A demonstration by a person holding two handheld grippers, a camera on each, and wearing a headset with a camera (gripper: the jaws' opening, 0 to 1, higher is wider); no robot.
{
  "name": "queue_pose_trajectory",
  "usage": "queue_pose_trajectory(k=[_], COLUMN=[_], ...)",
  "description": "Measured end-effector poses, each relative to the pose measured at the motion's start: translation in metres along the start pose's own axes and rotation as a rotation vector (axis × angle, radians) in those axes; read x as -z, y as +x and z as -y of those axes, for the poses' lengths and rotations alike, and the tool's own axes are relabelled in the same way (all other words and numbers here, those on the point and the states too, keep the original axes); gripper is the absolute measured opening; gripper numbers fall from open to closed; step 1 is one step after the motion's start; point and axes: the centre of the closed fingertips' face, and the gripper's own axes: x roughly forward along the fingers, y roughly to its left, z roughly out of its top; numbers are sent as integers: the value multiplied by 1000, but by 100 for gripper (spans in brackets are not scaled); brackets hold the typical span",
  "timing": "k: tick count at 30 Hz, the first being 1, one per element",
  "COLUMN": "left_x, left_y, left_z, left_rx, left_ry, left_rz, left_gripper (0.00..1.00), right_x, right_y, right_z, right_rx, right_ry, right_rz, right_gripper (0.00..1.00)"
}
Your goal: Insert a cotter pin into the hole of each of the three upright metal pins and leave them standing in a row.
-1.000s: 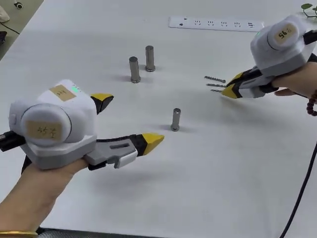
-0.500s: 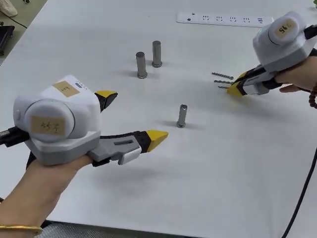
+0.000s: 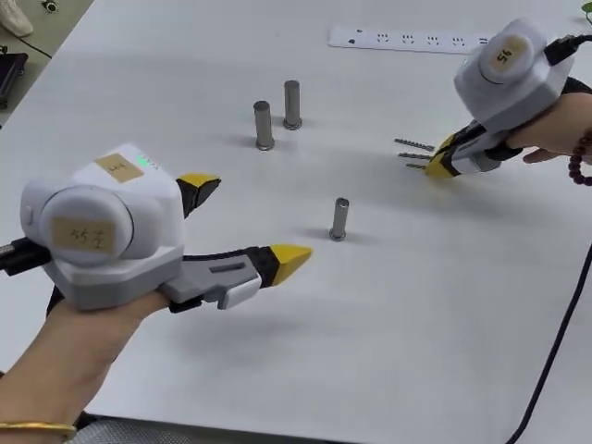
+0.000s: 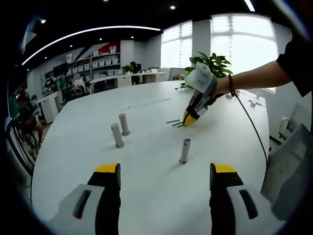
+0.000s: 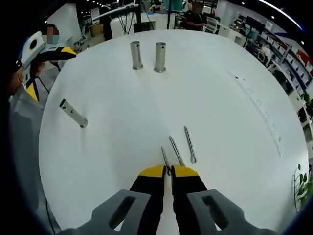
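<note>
- None of the three insertions is looking done. All three metal pins [image 3: 339, 219] are standing bare on the white table [image 3: 416, 305], with nothing passing through the holes near their tops.
- Two of them are standing side by side at the far side. The third is standing alone, nearer the person and well apart from that pair, so by my reading the row is waiting to be made too.
- Three cotter pins [image 5: 190, 144] are lying flat on the table, close together, just in front of the right gripper [image 3: 437, 169].
- The right gripper is pressing its jaws almost together. In the right gripper view they seem to be pinching the near end of the leftmost cotter pin [image 5: 165, 157], which is lying on the table.
- The left gripper [image 3: 242, 222] is hovering over the table with its jaws spread wide and nothing between them, near the lone metal pin but not touching it.
- Counting: three metal pins, three cotter pins, two grippers and one power strip [image 3: 407, 40] lying along the far edge.
- Judging from this, the work is only beginning: all three cotter pins are waiting to be threaded.
</note>
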Motion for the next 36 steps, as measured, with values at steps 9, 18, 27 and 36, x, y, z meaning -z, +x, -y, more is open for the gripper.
queue_pose_trajectory(k=[9,18,27,36], left_x=[-4,-1,-5,-6], left_y=[-5,-10,-11,-5], left_z=[2,1,0,3], left_rx=[8,9,19,59], left_ry=[-17,-35,-58,-44], left_rz=[12,11,31,-2], left_gripper=[70,69,65,52], right_x=[2,1,-5,-19], right_y=[-2,-2,-8,-25], right_z=[-1,-1,-15,-38], right_rx=[-38,-44,-54,-49], right_ry=[54,69,2,-121], right_rz=[-1,1,27,87], right_gripper=[0,0,0,0])
